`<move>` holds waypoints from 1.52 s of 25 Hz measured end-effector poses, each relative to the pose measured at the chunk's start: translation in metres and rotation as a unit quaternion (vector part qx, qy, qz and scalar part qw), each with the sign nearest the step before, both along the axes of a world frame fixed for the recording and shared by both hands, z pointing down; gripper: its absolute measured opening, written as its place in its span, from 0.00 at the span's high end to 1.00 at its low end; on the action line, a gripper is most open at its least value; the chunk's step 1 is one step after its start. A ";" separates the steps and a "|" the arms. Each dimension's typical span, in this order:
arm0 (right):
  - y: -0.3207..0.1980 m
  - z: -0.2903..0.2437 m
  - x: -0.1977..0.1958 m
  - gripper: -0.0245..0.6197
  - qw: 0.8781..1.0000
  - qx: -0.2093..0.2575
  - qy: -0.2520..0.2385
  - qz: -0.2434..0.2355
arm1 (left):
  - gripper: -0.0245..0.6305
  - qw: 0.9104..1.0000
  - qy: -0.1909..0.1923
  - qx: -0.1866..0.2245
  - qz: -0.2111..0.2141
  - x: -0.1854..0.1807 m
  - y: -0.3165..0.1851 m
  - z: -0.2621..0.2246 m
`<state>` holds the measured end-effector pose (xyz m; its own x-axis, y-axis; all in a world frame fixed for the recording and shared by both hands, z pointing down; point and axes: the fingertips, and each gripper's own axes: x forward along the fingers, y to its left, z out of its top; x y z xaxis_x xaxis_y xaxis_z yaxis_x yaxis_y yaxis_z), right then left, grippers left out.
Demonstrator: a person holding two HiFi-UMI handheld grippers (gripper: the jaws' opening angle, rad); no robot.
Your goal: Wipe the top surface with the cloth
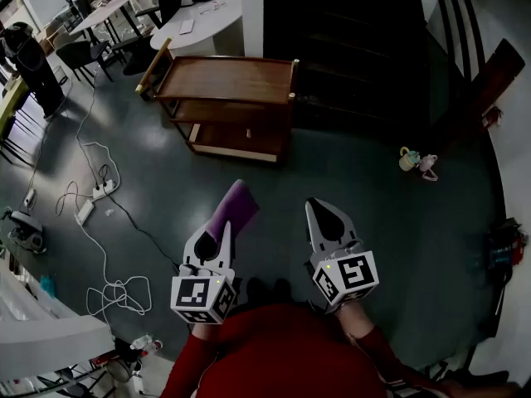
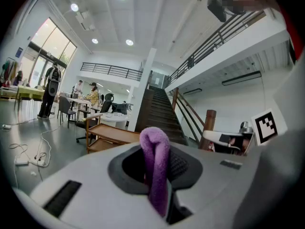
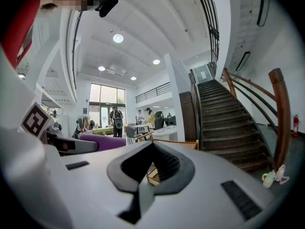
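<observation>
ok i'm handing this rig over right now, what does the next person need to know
Left claw: shut on the purple cloth, which sticks out past the tips.
Right claw: shut, nothing in it.
Both are held low in front of the person, above the floor, apart from the wooden cart ahead near the stairs.
Done: the cloth is in hand.
Left: step up to the cart and wipe its top surface. The cloth has not touched it yet, and the top looks bare.
</observation>
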<state>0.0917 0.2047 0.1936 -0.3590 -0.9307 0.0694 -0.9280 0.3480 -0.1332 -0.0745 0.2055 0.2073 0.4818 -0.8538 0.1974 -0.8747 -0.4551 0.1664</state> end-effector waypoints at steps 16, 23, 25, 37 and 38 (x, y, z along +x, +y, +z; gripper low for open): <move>-0.003 0.006 -0.006 0.94 1.000 -0.002 -0.013 -0.001 | 0.87 1.000 0.006 -0.011 -0.004 -0.004 -0.001 0.007; -0.005 0.005 -0.014 0.94 1.000 0.001 -0.025 -0.004 | 0.87 1.000 0.008 -0.015 -0.008 -0.016 -0.004 0.011; -0.006 0.007 -0.016 0.94 1.000 -0.001 -0.023 -0.002 | 0.86 1.000 0.008 -0.016 -0.008 -0.021 -0.007 0.012; -0.032 0.018 -0.014 0.94 0.998 -0.029 -0.017 0.048 | 0.87 0.999 0.010 -0.031 -0.004 -0.046 -0.044 0.023; -0.036 0.018 -0.012 0.94 0.998 -0.031 -0.017 0.051 | 0.87 0.999 0.010 -0.034 -0.005 -0.047 -0.049 0.024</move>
